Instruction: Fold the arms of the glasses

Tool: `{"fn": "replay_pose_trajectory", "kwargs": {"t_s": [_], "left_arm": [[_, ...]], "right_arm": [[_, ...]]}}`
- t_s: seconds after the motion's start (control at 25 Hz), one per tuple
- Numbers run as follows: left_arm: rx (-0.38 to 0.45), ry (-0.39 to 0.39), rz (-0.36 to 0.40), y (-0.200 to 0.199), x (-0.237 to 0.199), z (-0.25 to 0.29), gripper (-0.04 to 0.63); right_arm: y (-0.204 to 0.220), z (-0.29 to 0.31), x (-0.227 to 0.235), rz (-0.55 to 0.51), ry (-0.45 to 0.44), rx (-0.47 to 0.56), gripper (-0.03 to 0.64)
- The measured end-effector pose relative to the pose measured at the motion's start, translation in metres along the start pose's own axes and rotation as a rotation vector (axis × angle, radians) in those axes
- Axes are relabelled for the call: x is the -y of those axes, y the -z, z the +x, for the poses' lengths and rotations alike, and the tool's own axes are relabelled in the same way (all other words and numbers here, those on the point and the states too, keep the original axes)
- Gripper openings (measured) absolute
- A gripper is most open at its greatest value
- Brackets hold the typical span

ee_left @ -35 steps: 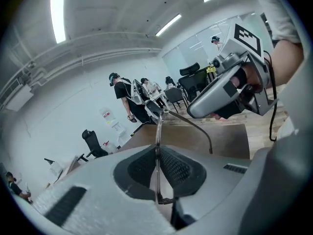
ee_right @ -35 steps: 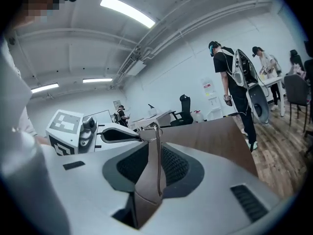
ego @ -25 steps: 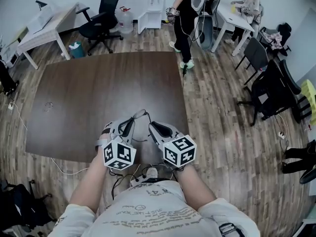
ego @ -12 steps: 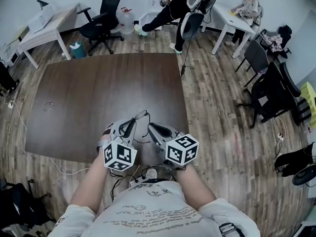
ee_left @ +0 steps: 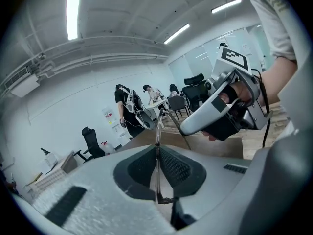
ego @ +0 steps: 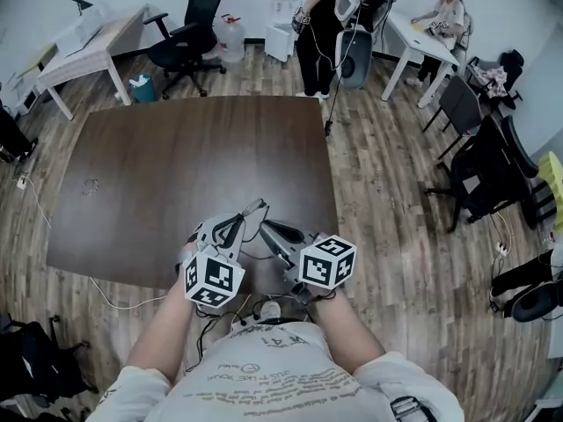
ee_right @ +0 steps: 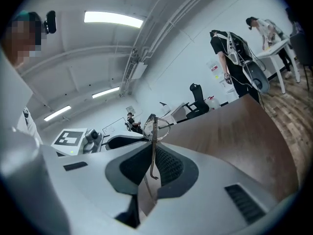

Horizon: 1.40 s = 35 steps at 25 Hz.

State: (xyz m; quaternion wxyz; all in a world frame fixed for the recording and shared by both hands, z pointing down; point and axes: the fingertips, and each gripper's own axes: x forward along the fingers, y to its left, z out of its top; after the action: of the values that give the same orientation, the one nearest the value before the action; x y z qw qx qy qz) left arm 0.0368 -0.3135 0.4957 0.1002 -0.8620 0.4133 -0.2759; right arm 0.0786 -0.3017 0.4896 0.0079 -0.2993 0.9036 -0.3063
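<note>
Glasses (ego: 254,210): thin wire frame, clear round lens (ee_right: 159,126), held in air just over table's (ego: 176,165) near edge, btwn both grippers. L gripper (ego: 236,221) clamped on one thin arm (ee_left: 157,155), seen edge-on. R gripper (ee_right: 152,148) jaws just been closing, now pinching other arm, hooked tip btwn pads. Grippers nearly tip to tip. Past table's far edge: standing person (ego: 321,20) w/ gear, black office chair (ego: 189,25), water jug (ego: 230,38). White desk (ego: 88,47) off far-left corner; seated person (ego: 444,11) far right.
</note>
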Motion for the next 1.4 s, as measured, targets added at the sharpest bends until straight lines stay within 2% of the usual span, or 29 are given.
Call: {"fn": "replay_pose_trajectory", "kwargs": {"t_s": [0.2,0.48,0.6,0.8,0.88,0.96,1.08,1.4], "left_arm": [[0.020,0.028,-0.038,-0.006,0.009,-0.001,0.035],[0.032,0.038,-0.063,-0.009,0.009,-0.004,0.035],[0.031,0.042,-0.075,-0.008,0.009,-0.004,0.035],[0.030,0.037,-0.100,-0.007,0.009,-0.002,0.035],[0.031,0.025,-0.112,-0.008,0.005,-0.002,0.035],[0.030,0.006,-0.128,-0.008,0.000,-0.003,0.035],[0.017,-0.034,-0.172,-0.002,-0.012,-0.006,0.035],[-0.003,-0.157,-0.349,0.015,-0.046,-0.016,0.035]], "right_arm": [[-0.002,-0.001,-0.006,0.098,-0.060,0.027,0.032],[-0.006,0.000,-0.011,0.109,-0.072,0.034,0.032],[-0.005,0.000,-0.011,0.093,-0.070,0.031,0.032],[-0.006,0.000,-0.010,0.006,-0.033,0.044,0.034],[-0.007,0.001,-0.011,-0.014,-0.025,0.050,0.048],[-0.007,0.001,-0.010,-0.024,-0.020,0.052,0.125],[-0.012,-0.004,-0.010,-0.026,-0.006,0.072,0.137],[-0.010,-0.023,0.002,-0.014,0.042,0.105,0.137]]}}
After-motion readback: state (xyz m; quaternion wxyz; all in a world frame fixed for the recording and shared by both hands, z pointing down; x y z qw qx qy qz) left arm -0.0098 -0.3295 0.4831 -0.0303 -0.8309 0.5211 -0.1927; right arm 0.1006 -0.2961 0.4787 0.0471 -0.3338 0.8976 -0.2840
